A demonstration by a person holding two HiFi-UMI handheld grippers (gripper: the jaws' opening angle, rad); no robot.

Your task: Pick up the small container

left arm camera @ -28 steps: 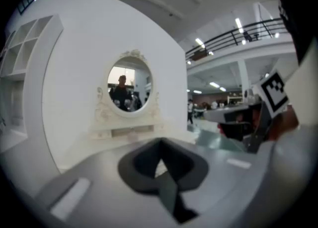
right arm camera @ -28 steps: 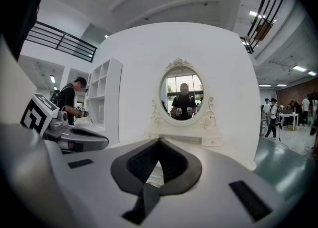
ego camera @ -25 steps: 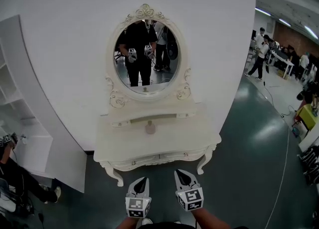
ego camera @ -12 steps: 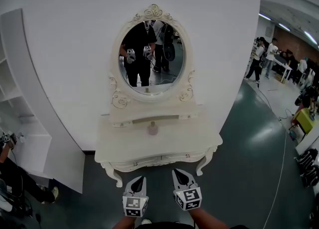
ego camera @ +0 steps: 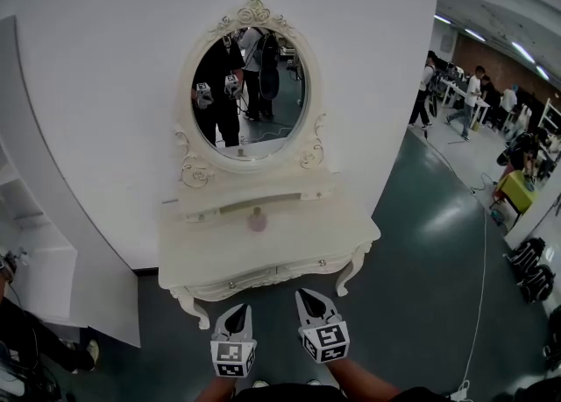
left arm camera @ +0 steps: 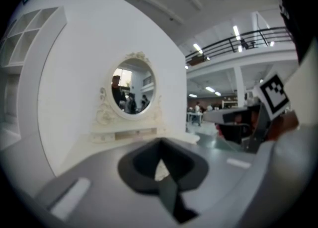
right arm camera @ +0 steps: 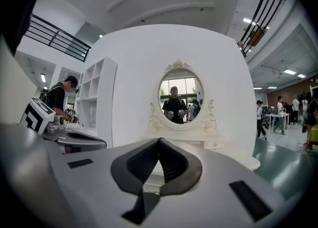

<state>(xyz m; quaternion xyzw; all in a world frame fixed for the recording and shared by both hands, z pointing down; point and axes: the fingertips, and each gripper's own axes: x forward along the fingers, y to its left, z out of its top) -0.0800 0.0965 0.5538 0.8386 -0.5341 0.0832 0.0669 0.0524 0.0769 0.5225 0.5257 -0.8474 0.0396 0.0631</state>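
Note:
The small container, a pinkish little bottle, stands upright in the middle of the white dressing table, just below the oval mirror. Both grippers hang side by side in front of the table's near edge, well short of the container. My left gripper is shut with nothing in it; in the left gripper view its jaw tips meet. My right gripper is shut and empty too, its tips touching. The jaws hide the container in both gripper views.
A white shelf unit stands left of the table, and a person crouches at the lower left. People and tables fill the far right. A cable runs over the green floor. The mirror reflects a person holding the grippers.
The head view has swung, so the table and mirror sit further left in the frame. Both grippers keep their place low in front of the table, still shut.

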